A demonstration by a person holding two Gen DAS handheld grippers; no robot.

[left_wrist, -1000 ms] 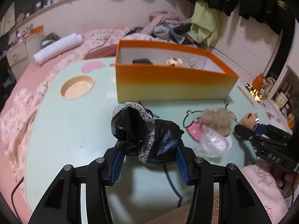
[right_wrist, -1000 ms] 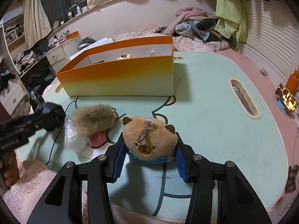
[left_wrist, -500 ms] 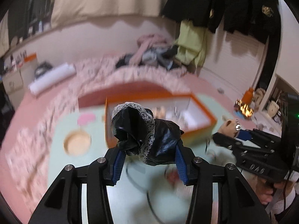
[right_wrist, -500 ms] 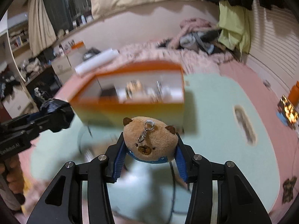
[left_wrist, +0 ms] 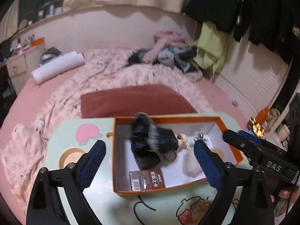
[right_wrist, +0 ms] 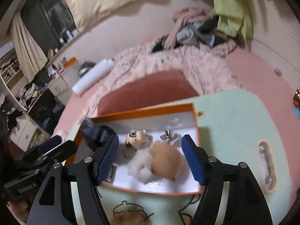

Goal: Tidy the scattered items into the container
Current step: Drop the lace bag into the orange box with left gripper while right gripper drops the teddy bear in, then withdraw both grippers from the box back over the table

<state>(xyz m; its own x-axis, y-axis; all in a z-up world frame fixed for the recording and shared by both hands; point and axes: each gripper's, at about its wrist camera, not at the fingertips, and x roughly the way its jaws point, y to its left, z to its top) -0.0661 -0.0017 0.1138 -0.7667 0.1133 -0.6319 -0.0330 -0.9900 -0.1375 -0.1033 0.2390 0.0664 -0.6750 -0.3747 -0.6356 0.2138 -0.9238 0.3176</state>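
Our left fingers [left_wrist: 150,155] had just spread apart, the black cloth [left_wrist: 153,140] loose between them over the orange box [left_wrist: 229,149]. Our right fingers [right_wrist: 150,155] had just opened too, the tan plush [right_wrist: 166,162] free between them.

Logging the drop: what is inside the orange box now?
Inside the orange box: black lace-trimmed cloth, tan plush, white fluff, small doll head, brown packet, metal piece. Anything beneath the cloth and plush is hidden.

orange box [left_wrist: 229,135], black lace-trimmed pouch [left_wrist: 153,140], mint table [right_wrist: 234,131]
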